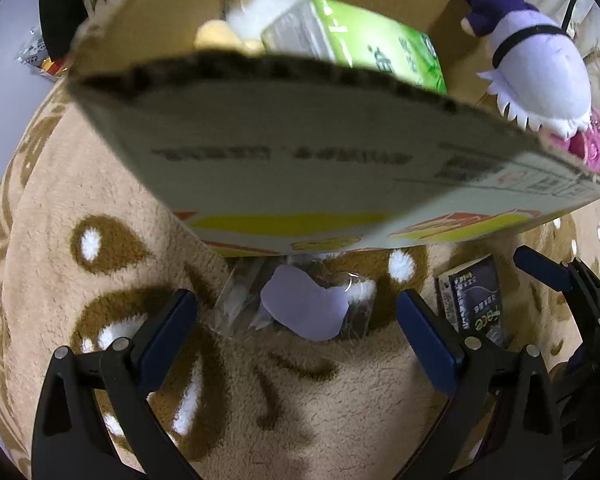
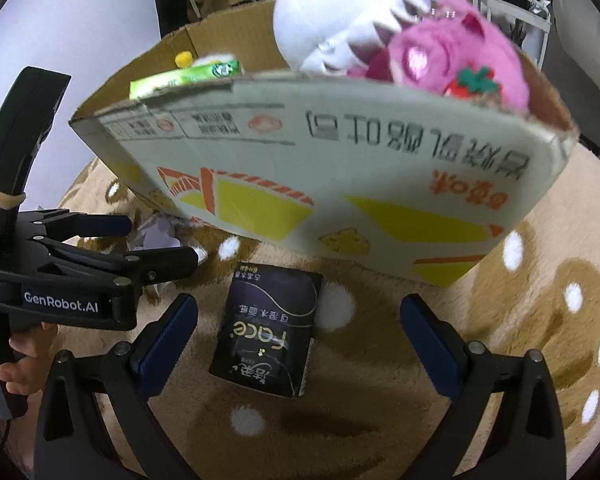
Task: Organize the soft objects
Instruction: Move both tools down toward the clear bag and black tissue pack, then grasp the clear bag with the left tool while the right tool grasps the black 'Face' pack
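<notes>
We hold the left gripper [image 1: 296, 320] with its jaws spread wide and nothing between the pads; it hovers over a clear plastic packet [image 1: 300, 312] bearing a pale lilac patch, which lies on the carpet [image 1: 60, 300] just in front of the cardboard box [image 1: 300, 152]. We hold the right gripper [image 2: 298, 328] equally wide open and empty, with its fingers either side of a dark tissue pack [image 2: 268, 332] that lies flat on the same carpet, just in front of the box and apart from both pads. In the right wrist view the left gripper [image 2: 160, 248] appears to the left of the tissue pack, near the box's front left corner, over the crumpled clear packet [image 2: 156, 236].

The box stands open on the carpet directly ahead of both grippers. Inside it, towards the left, lie a green tissue pack [image 1: 364, 44] and a white plush with yellow parts [image 1: 244, 12]. At the right end of the box a white and purple plush [image 1: 540, 64] rests on the rim, and a pink plush [image 2: 452, 60] with a strawberry ornament [image 2: 472, 84] sits against it, just behind the front wall.
</notes>
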`<action>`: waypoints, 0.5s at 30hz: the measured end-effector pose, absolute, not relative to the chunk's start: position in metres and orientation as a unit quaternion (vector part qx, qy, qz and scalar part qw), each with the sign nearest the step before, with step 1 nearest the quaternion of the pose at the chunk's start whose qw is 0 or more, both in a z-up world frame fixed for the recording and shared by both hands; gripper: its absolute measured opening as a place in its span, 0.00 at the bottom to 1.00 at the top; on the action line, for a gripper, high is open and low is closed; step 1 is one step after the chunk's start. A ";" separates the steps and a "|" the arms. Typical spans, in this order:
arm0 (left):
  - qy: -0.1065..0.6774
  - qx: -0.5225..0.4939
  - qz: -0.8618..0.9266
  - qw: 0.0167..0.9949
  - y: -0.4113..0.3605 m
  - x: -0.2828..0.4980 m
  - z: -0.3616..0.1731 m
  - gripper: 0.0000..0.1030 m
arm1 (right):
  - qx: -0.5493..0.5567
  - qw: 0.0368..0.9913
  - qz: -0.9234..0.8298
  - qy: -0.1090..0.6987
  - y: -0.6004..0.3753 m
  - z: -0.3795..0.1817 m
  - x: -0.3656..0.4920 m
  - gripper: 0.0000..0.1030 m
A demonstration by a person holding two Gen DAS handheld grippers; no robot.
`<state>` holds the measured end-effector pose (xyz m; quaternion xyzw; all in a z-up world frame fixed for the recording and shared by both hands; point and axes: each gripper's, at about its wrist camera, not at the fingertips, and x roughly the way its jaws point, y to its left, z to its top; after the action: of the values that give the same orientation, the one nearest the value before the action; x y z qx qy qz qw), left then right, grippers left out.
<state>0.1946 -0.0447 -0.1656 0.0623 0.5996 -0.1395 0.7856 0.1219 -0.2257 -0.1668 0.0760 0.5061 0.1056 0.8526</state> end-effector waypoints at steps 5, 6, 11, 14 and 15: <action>0.599 0.081 -0.130 0.786 -0.052 0.198 -0.171 0.96 | 0.049 0.846 0.107 0.520 -0.219 -0.175 0.126 1.00; 0.599 0.085 -0.128 0.786 -0.055 0.198 -0.174 0.96 | 0.049 0.845 0.107 0.522 -0.218 -0.176 0.126 1.00; 0.594 0.116 -0.121 0.786 -0.069 0.196 -0.183 0.96 | 0.052 0.842 0.107 0.525 -0.220 -0.181 0.128 1.00; 0.595 0.116 -0.119 0.787 -0.083 0.190 -0.187 0.96 | 0.050 0.843 0.106 0.525 -0.220 -0.181 0.127 1.00; 0.595 0.117 -0.119 0.786 -0.084 0.190 -0.188 0.96 | 0.048 0.843 0.105 0.525 -0.219 -0.182 0.127 1.00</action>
<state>0.1896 -0.0842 -0.1882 0.1166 0.5948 -0.1188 0.7864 0.1270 -0.2193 -0.1819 0.0476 0.5248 0.1046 0.8434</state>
